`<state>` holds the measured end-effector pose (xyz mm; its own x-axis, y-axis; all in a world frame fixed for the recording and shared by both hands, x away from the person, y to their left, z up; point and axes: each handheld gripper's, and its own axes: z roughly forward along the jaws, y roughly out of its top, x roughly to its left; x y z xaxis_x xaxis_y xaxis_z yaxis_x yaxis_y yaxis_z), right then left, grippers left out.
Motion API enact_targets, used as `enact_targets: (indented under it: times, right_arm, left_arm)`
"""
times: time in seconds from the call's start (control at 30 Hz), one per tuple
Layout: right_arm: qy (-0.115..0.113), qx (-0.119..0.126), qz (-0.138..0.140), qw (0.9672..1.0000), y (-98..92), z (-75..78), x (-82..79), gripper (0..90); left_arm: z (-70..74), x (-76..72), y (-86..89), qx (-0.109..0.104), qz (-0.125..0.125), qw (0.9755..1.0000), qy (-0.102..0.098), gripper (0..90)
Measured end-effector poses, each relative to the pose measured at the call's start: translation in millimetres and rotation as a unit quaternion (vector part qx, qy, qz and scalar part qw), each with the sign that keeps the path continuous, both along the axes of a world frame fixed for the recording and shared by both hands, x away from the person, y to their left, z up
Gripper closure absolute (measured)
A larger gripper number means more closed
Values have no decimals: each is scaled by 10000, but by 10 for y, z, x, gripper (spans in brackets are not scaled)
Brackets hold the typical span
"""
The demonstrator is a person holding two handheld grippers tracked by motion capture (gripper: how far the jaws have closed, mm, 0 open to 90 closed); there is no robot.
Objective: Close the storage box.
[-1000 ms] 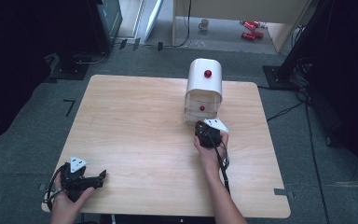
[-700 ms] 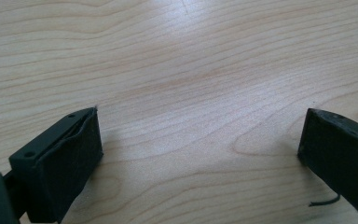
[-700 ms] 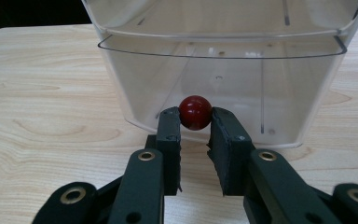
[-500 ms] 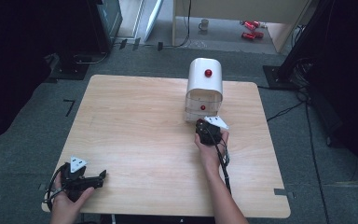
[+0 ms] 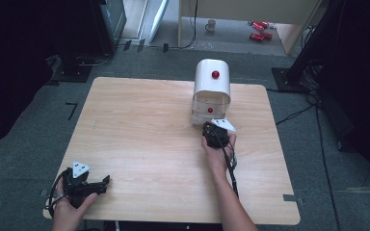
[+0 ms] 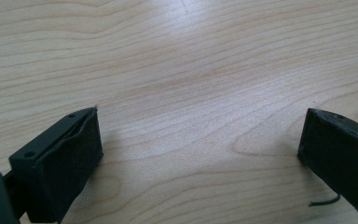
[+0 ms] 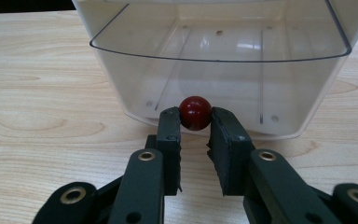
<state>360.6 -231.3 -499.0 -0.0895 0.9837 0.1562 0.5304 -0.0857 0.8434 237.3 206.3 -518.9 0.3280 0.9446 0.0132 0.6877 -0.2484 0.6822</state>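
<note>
At the front of the clear plastic drawer (image 7: 214,70), low on its face, sits a red ball knob (image 7: 195,112), and the right gripper (image 7: 195,122) has its two black jaws pinched on it from either side. Seen from the high view, this drawer is the lower part of a white, round-topped desktop cabinet (image 5: 212,84) standing toward the table's 1 o'clock; a second red knob (image 5: 215,74) sits higher on the white shell, untouched.

The step in hand looks like pulling the drawer open by its knob. To do it well, I judge the pull should run straight back toward the person, level with the tabletop, with the grip kept firm behind the ball's widest part so it does not slip off the round surface. A tilted or sideways tug could drag or tip the light cabinet rather than slide the drawer, so a slow, even draw is safer.

As for contents, the drawer appears empty: through its clear wall only the ribs and a few small marks on the base can be seen.

Down at the wooden table's (image 5: 139,144) 7 o'clock corner, the left gripper (image 5: 107,180) lies in the person's left hand with its jaws spread wide over bare wood, holding nothing, well apart from the cabinet.
</note>
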Motion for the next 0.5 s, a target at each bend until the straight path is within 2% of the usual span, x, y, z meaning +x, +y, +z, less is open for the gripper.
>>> enact_targets:
  times: [0.3, 0.47, 0.5]
  right_arm:
    - [25, -30, 14, 10000, -28, -9, 21, 753]
    - [25, 44, -19, 10000, -59, -13, 27, 751]
    - [44, 41, 8, 10000, -71, -18, 30, 709]
  left_arm:
    - [0, 0, -1, 4, -25, 10000, 1, 0]
    - [1, 0, 0, 8, -28, 10000, 2, 0]
    - [1, 0, -1, 6, -27, 10000, 2, 0]
